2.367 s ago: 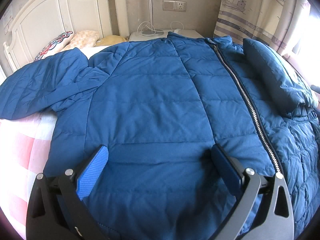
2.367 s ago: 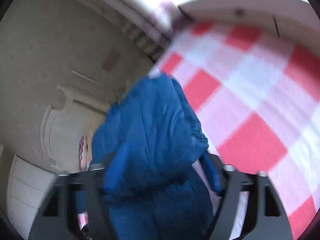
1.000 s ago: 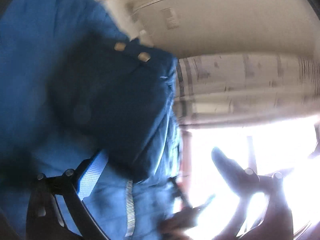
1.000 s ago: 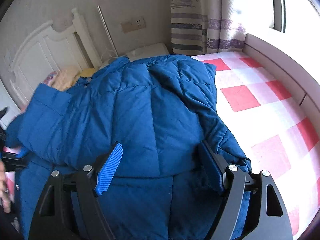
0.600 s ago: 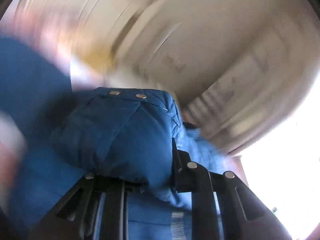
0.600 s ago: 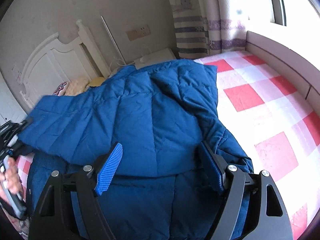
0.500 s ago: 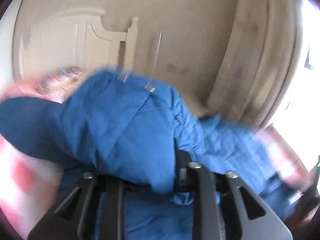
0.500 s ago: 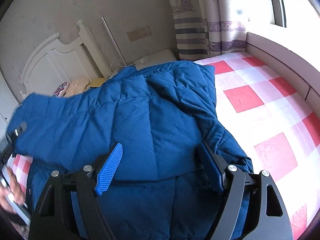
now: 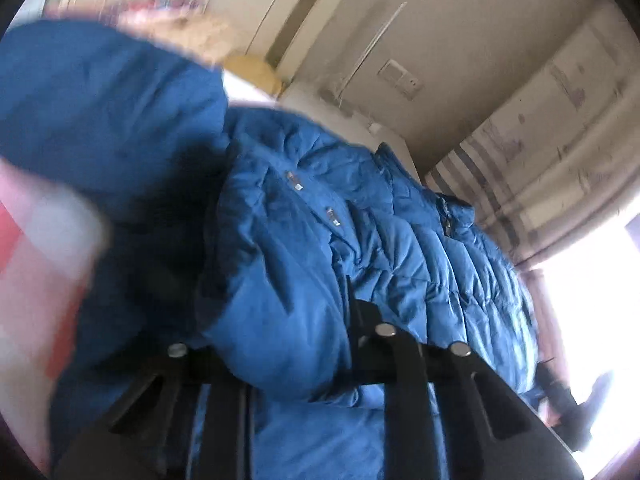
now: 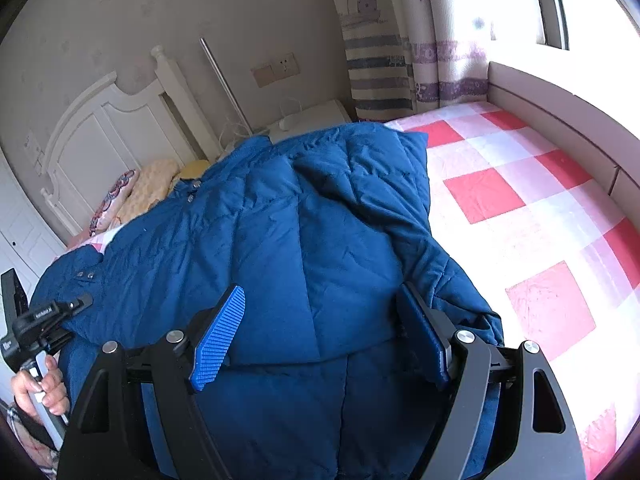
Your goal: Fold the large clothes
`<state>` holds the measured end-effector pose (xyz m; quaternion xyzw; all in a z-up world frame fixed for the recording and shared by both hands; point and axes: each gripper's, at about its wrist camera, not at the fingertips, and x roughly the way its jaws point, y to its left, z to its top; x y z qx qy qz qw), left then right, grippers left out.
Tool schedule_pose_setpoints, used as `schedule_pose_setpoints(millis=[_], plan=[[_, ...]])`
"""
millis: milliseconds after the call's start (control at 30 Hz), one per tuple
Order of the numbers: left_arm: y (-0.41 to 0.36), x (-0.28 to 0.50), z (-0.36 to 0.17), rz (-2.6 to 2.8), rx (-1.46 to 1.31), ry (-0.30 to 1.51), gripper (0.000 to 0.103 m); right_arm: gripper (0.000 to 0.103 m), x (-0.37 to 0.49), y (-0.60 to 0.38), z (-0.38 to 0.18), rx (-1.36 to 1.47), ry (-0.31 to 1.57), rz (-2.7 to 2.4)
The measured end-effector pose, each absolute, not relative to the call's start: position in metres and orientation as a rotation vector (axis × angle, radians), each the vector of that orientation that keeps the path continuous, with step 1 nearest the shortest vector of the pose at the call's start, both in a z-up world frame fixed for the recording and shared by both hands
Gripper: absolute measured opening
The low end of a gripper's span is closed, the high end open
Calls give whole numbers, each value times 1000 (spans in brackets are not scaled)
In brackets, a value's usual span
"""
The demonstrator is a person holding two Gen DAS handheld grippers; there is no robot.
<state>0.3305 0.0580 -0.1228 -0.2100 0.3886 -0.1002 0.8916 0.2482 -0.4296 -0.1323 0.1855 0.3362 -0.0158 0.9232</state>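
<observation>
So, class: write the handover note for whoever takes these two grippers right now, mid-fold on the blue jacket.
Left gripper: fingers shut on the sleeve cuff, carrying it over the jacket.
Right gripper: open, holding nothing, hovering above the jacket's lower part.
Jacket lies on the checked bed.
Done: right sleeve folded in over the body.
Left: lay the left sleeve across, release it, then fold the body.

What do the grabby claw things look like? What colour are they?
The right gripper has a black frame with cut-out holes and round silver bolts. Its two fingers carry bright blue pads with little ridges. The left gripper shows the same black frame and silver bolts; its pads are hidden. A bare hand holds its pale handle.
</observation>
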Motion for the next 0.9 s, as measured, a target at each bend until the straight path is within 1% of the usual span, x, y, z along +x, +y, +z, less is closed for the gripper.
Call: schedule_pose_setpoints(millis=[67,100,133,200,233,300,333,367,400,467,500,567,633,700,800,833,900], plan=[[45,318,-106,-172,-322,724,19,75,242,-429,-128,376,648,-26],[41,318,-104,-150,-282,721,20,75,240,-429,-126,371,639,-34],[39,315,-102,-130,-261,748,25,75,243,-429,-127,365,656,-51],[44,328,-120,-101,-274,881,36,76,251,-427,-132,349,708,-72],[52,328,-125,-122,-317,865,37,77,253,-426,-132,341,718,-75],[58,326,-122,-139,-319,863,39,79,255,-424,-133,325,731,-79],[61,323,-116,-110,-309,844,44,80,256,-424,-133,321,735,-76],[66,315,-106,-45,-302,792,53,80,256,-424,-133,321,735,-73],[67,307,-98,1,-305,729,56,80,256,-424,-133,323,732,-71],[64,284,-70,123,-251,546,82,80,255,-427,-134,340,726,-64],[57,278,-60,117,-197,502,85,80,254,-427,-134,344,727,-63],[31,277,-51,47,-53,490,86,81,255,-425,-134,336,733,-67],[12,280,-54,7,32,497,86,81,256,-424,-135,326,738,-70],[-11,303,-76,-45,163,640,87,82,257,-423,-135,317,744,-73],[-11,323,-113,-69,207,781,87,84,259,-418,-135,287,763,-84],[-7,329,-122,-84,191,842,88,84,261,-413,-135,256,776,-95],[3,332,-120,-110,138,849,94,84,263,-402,-132,165,808,-130]])
